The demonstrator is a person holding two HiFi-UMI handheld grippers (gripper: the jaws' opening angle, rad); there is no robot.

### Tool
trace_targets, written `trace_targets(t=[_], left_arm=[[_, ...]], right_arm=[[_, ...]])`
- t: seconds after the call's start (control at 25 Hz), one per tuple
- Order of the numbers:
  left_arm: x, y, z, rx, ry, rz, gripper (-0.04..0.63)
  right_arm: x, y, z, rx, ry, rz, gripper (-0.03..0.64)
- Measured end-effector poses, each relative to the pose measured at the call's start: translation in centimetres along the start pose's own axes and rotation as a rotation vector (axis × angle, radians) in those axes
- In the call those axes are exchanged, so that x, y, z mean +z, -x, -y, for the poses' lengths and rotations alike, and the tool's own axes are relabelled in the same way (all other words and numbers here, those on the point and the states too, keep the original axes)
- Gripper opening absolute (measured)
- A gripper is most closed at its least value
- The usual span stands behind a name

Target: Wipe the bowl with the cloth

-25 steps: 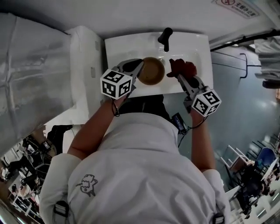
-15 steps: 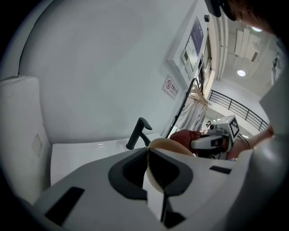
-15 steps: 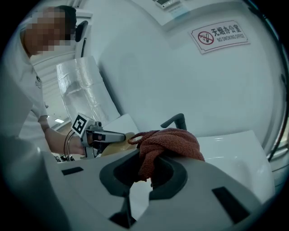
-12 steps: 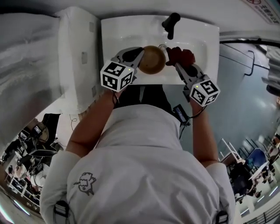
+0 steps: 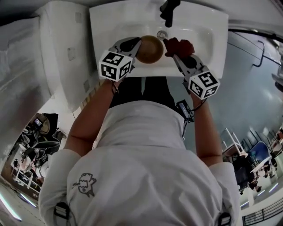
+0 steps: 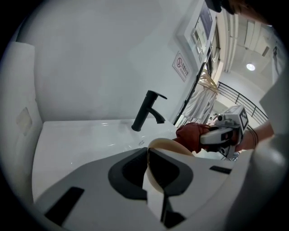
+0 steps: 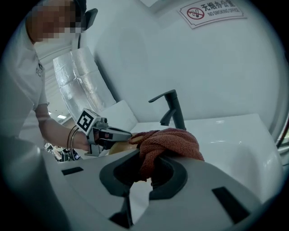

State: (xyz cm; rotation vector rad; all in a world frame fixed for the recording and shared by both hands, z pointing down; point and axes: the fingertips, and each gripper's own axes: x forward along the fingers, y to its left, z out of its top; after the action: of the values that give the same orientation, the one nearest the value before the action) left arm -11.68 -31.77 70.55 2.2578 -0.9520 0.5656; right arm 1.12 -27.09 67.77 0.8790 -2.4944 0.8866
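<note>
Rust-red towelling cloth point(image 7: 167, 140) bunches up between the jaws of my right gripper point(image 7: 146, 169), which are clamped tight on a fold of it; the rest spills forward over the jaw tips in a knotted wad. My left gripper point(image 6: 148, 155) is pinched shut on the thin rim of the bowl point(image 6: 163, 143), one pad on either side of the wall.

From the head view, both tools reach forward over the near edge of a white sink point(image 5: 212, 26). The bowl hangs above the basin, carried on the left, and the cloth sits just beside it on the right, close to touching, though I cannot tell whether they do. In my judgement the wipe turns on that: the cloth must travel leftward onto the bowl, so the right hand does the moving while the left holds steady.

The bowl is round, smooth and tan-brown with a paler cream edge, and looks dry. I cannot tell which way its opening faces.

Beyond both stands a black tap point(image 5: 168, 11) against a plain white wall.
</note>
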Motion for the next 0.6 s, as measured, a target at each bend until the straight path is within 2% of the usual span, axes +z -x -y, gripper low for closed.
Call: trace_targets(t=[0.12, 0.32, 0.6], left_arm=[[-1.4, -1.8, -0.6, 0.004, 0.003, -0.026, 0.024], [-3.4, -3.6, -2.1, 0.044, 0.063, -0.045, 0.025], [-5.9, -5.8, -3.1, 0.063, 0.069, -0.096, 0.025]], right_arm=[[-1.0, -0.5, 1.1, -0.003, -0.009, -0.008, 0.051], [-2.5, -1.3, 2.5, -0.021, 0.010, -0.037, 0.051], [-4.2, -2.2, 4.1, -0.042, -0.011, -0.076, 0.051]])
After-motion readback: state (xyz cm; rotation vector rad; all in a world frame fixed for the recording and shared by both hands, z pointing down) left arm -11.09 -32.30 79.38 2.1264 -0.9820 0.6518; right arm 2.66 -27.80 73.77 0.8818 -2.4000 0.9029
